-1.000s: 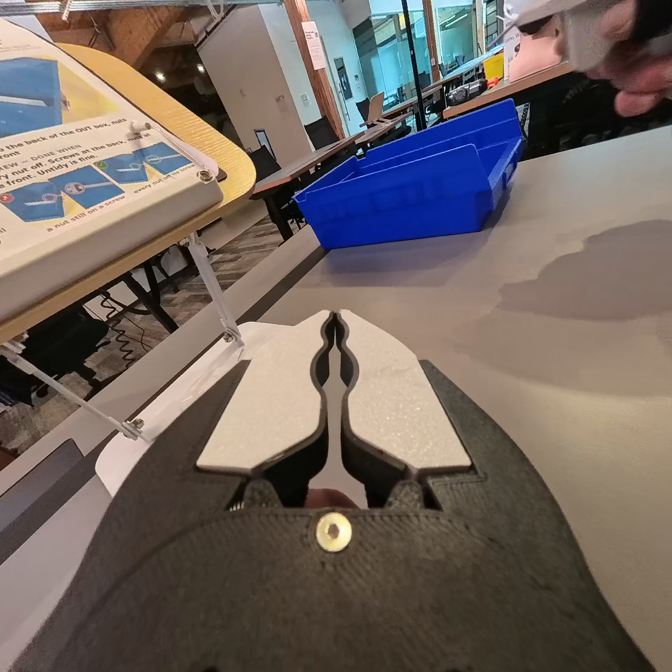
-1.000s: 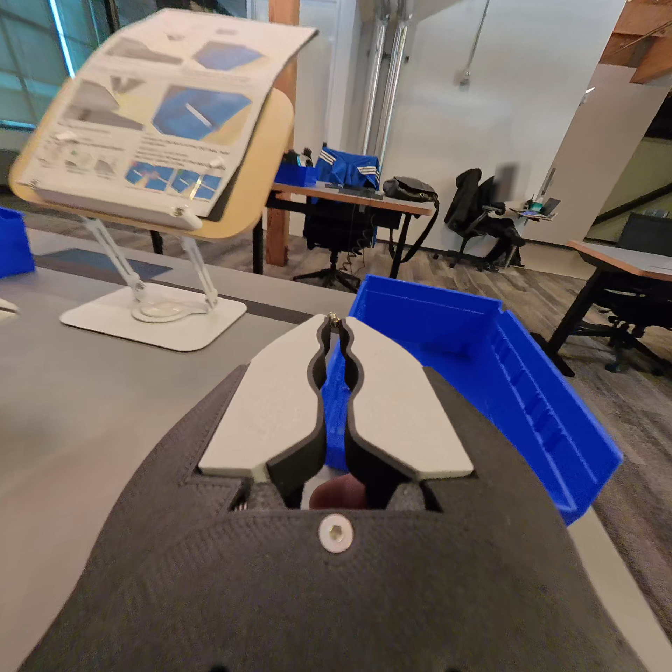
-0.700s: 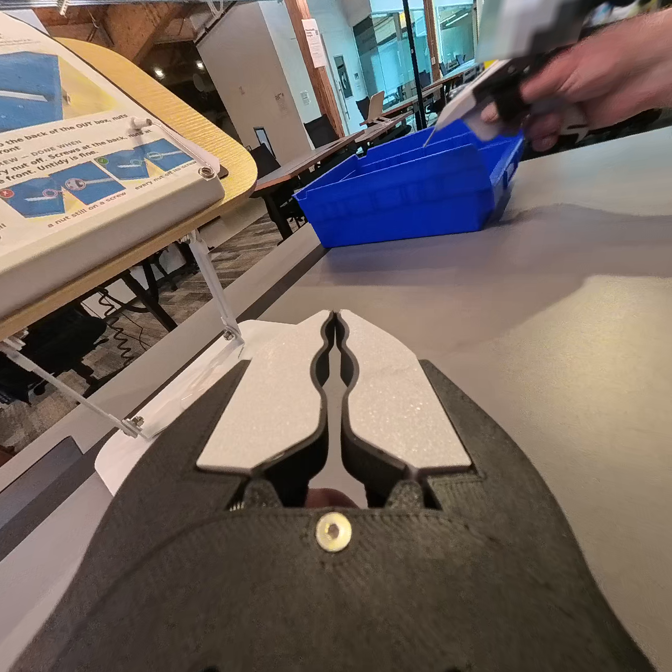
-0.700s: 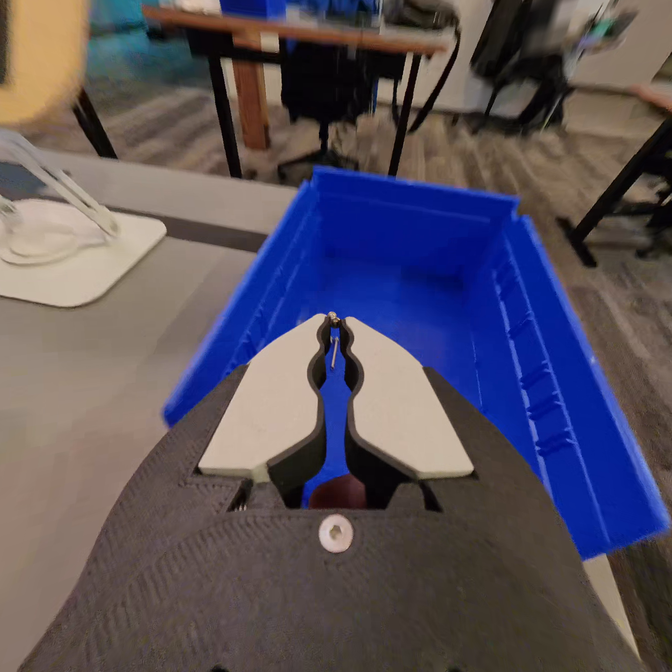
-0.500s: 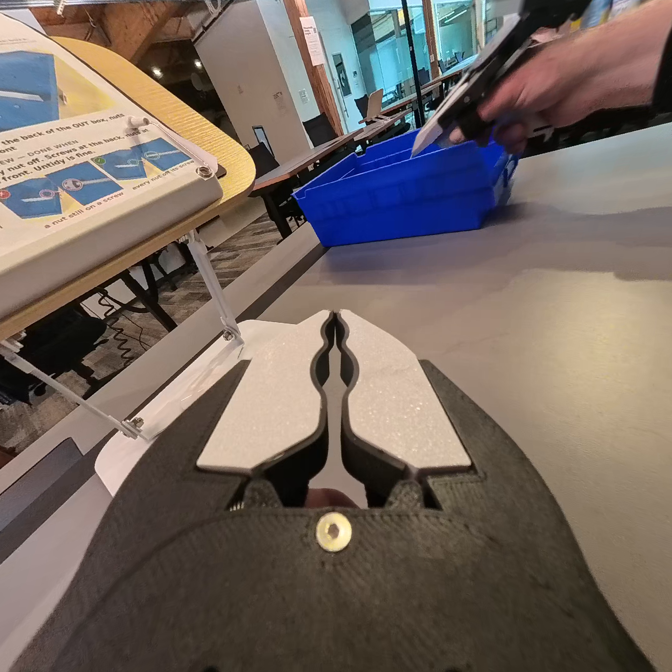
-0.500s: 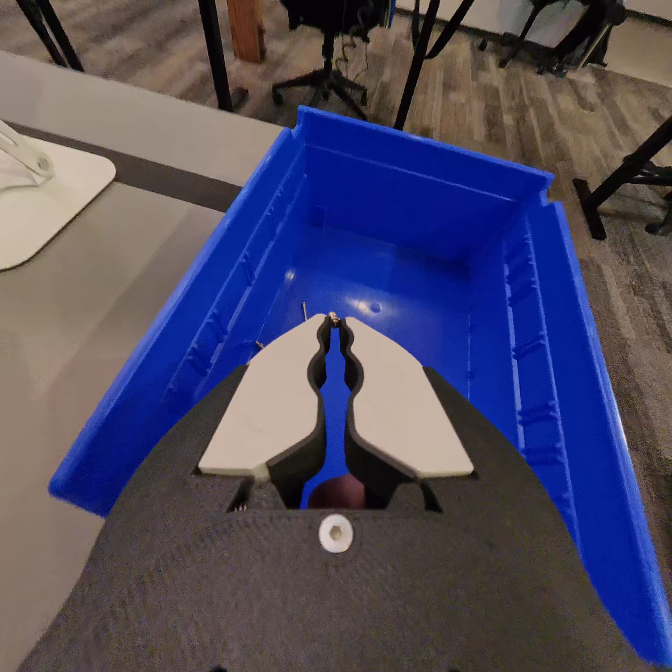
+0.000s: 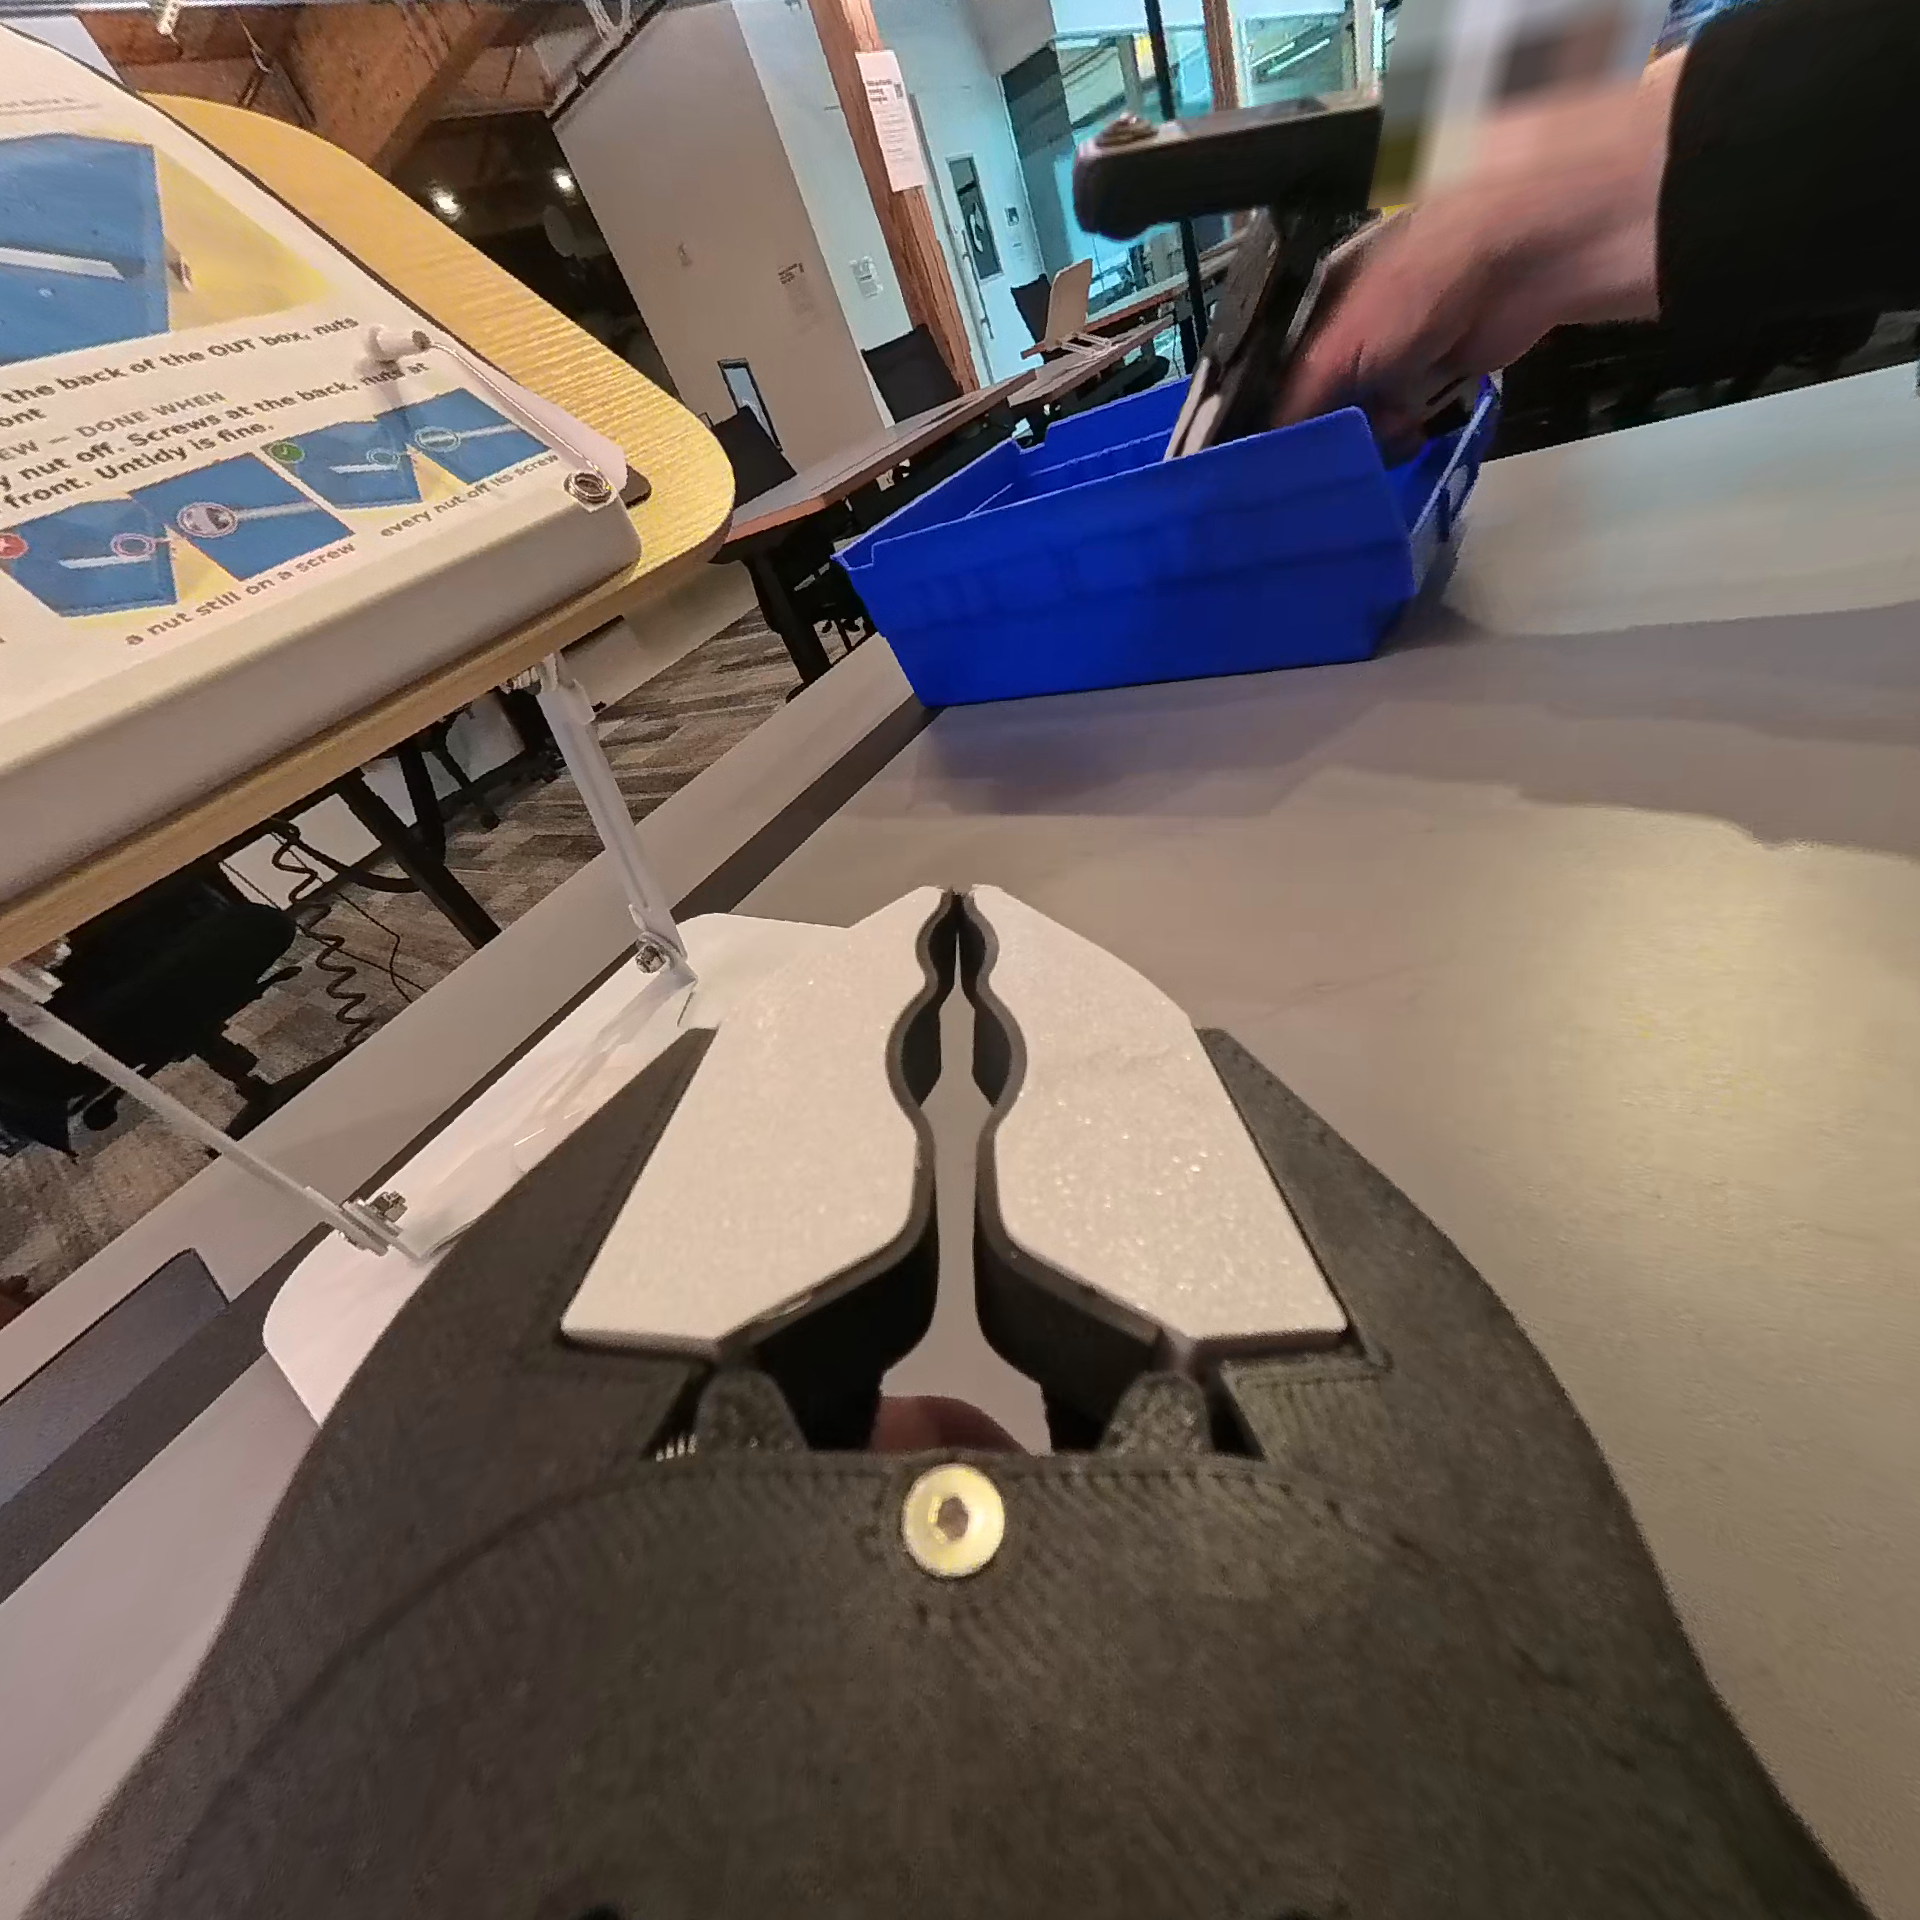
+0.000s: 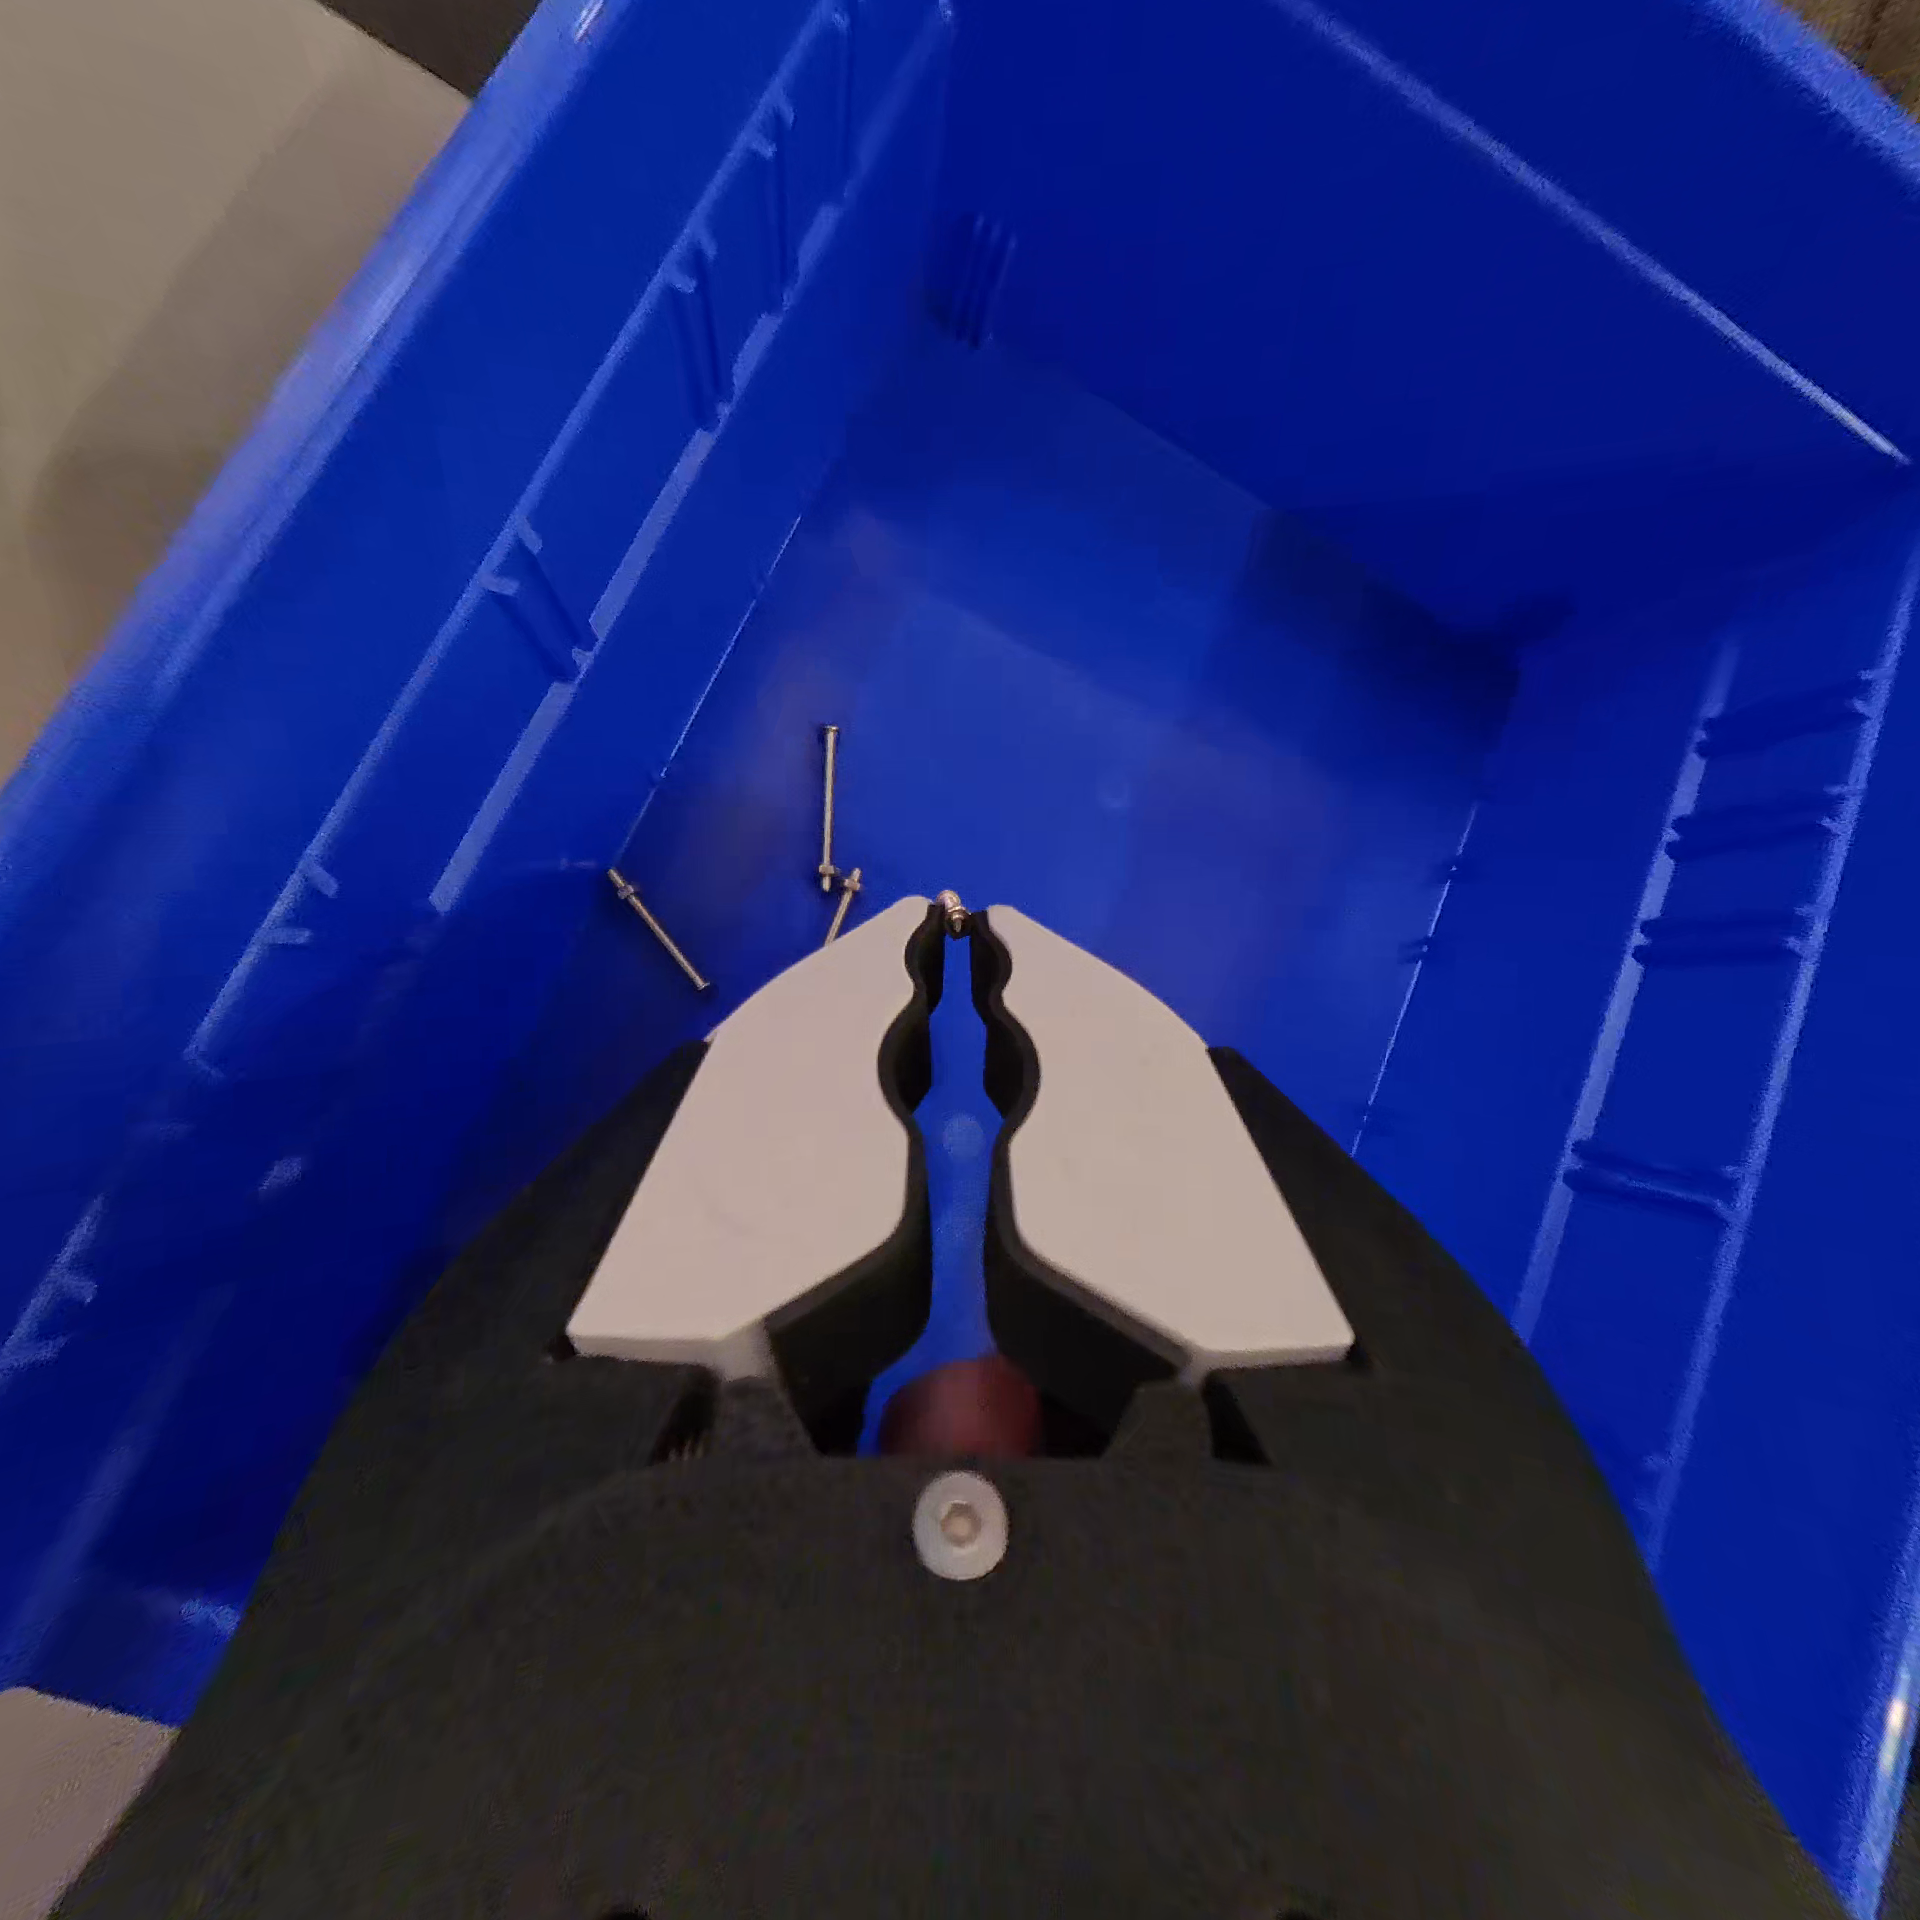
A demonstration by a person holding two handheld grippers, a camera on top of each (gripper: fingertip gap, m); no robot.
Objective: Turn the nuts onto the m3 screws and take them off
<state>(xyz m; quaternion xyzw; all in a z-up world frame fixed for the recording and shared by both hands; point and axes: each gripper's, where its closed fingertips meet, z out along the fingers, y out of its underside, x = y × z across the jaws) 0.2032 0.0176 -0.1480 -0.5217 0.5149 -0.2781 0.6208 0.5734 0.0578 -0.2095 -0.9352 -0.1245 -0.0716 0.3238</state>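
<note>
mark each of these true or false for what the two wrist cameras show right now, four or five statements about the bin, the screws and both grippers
1. The right gripper is over the inside of the blue bin. True.
2. The bin holds no screws. False: three screws lie on its floor near the left wall.
3. The right gripper pinches a small metal piece at its tips. True.
4. The left gripper grips a screw. False: it is shut on nothing, over the grey table.
5. The document stand sits inside the bin. False: it stands on the table.

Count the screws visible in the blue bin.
4: one upright by the left wall, one slanted beside it, one partly behind the fingertip, one pinched in the right gripper. Others may be hidden.
</note>
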